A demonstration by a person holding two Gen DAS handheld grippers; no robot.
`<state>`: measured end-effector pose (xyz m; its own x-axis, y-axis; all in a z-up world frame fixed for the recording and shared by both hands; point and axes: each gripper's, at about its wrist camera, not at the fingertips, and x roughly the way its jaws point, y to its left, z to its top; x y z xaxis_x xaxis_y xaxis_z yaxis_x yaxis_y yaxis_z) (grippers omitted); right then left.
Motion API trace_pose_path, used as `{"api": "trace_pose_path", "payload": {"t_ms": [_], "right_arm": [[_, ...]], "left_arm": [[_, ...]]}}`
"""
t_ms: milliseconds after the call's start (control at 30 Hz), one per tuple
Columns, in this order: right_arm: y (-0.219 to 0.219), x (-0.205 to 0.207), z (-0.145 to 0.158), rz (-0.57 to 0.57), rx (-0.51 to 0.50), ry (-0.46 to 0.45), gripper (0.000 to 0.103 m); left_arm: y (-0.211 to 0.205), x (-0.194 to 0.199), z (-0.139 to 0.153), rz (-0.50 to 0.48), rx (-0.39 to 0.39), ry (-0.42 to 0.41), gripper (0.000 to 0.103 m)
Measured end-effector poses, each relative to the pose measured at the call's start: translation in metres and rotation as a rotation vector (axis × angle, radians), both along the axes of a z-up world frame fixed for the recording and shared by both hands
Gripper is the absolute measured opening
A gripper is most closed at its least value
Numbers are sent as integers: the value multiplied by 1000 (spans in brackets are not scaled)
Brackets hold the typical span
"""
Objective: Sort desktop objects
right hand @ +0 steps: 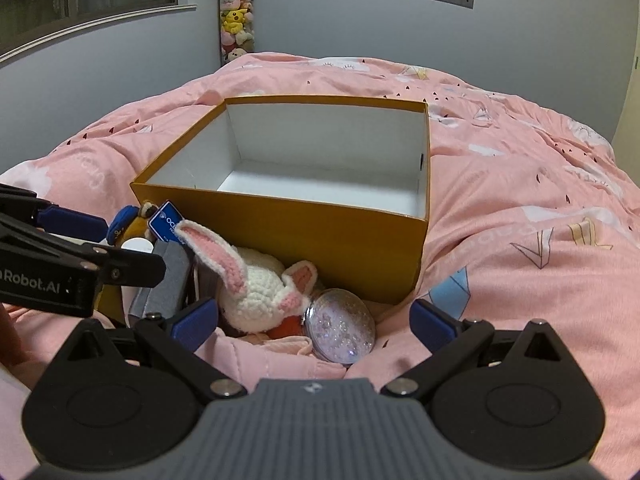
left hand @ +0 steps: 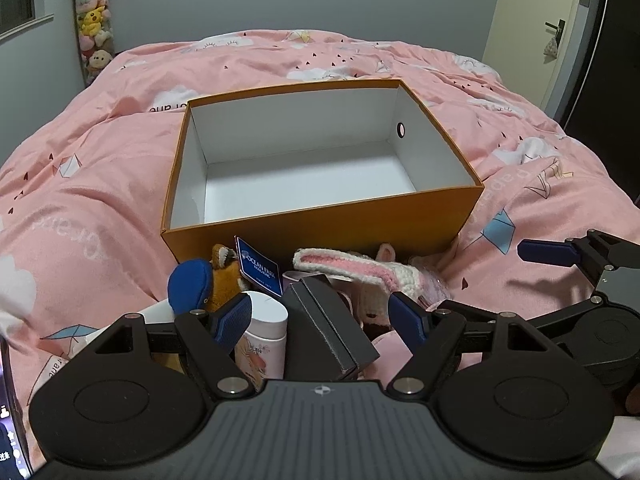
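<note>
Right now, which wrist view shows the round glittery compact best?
The right wrist view. The round glittery compact lies in full sight there, between the open right gripper fingers, beside the crocheted bunny. In the left wrist view I cannot make it out; the bunny and other items crowd that spot.

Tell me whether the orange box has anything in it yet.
Empty. The orange box shows only bare white floor and walls in both views, with no lid.

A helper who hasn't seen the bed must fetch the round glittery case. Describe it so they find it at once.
Start at the open orange box on the pink duvet. The pile of small things sits against its near wall. The round glittery case lies at the pile's right end, touching the crocheted rabbit; it alone is flat, silver-rimmed and sparkling lilac.
</note>
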<state>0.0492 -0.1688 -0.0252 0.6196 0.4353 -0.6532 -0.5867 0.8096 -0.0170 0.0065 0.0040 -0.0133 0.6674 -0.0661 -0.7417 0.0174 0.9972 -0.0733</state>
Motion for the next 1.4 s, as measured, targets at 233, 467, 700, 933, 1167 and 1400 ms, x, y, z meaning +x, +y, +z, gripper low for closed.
{"api": "trace_pose_path", "payload": {"t_ms": [233, 467, 700, 933, 1167, 1400], "right_arm": [[2, 1, -3, 2, -13, 6, 102], [2, 1, -3, 4, -15, 10, 102], [2, 2, -4, 4, -16, 14, 102], [2, 1, -5, 4, -16, 13, 102], [-3, 4, 1, 11, 22, 15, 101], [-10, 13, 8, -3, 47, 59, 68]], "left_arm": [[1, 0, -1, 4, -1, 3, 89], [1, 0, -1, 9, -3, 5, 89], [2, 1, -2, 11, -5, 10, 89], [2, 1, -2, 18, -8, 10, 89], [13, -1, 1, 58, -41, -7, 89], [34, -1, 13, 68, -68, -31, 79]]}}
